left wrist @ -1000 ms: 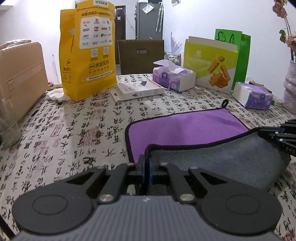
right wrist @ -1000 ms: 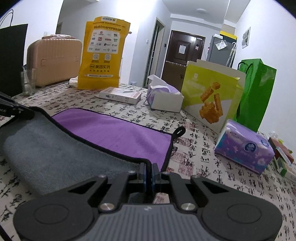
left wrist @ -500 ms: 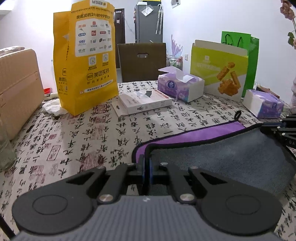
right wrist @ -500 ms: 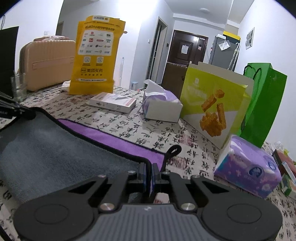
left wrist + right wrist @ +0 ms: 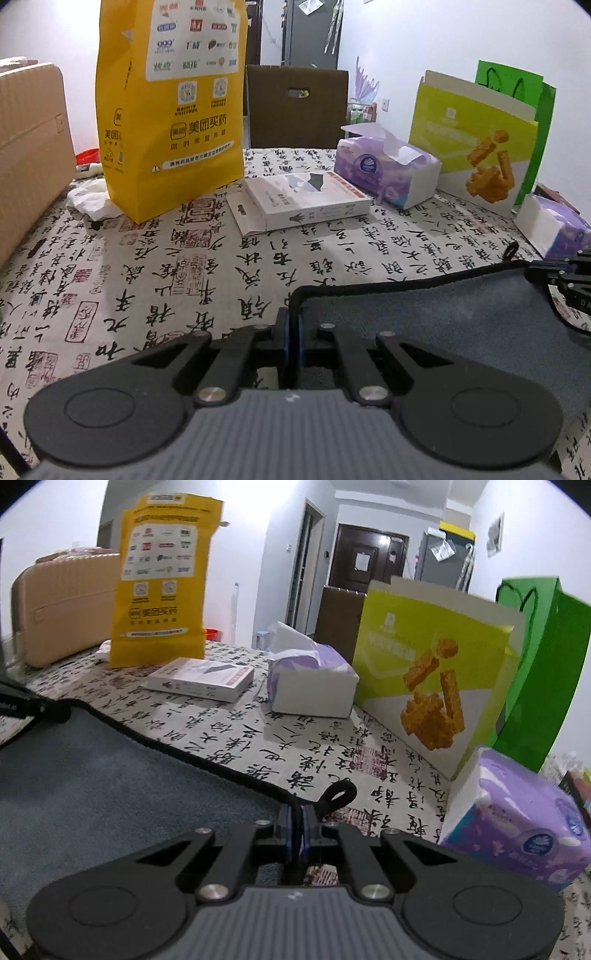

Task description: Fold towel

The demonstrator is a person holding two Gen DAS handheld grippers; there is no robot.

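The towel (image 5: 436,317) is folded over on the table, its grey side up with a black hem, and its purple side is covered. It also shows in the right wrist view (image 5: 110,775). My left gripper (image 5: 293,328) is shut on the towel's left corner. My right gripper (image 5: 295,823) is shut on the right corner, beside the black hanging loop (image 5: 338,792). Each gripper shows at the edge of the other's view: the right one in the left wrist view (image 5: 561,277), the left one in the right wrist view (image 5: 22,705).
The table (image 5: 147,280) has a calligraphy-print cloth. Beyond the towel stand a yellow bag (image 5: 170,107), a flat white box (image 5: 299,203), an open tissue box (image 5: 388,170), a lime-green bag (image 5: 476,140) and a tissue pack (image 5: 517,823). A beige suitcase (image 5: 62,605) is far left.
Both grippers carried the towel's near edge forward over the purple side. The purple face, wide a second ago, is now fully covered by the grey side.
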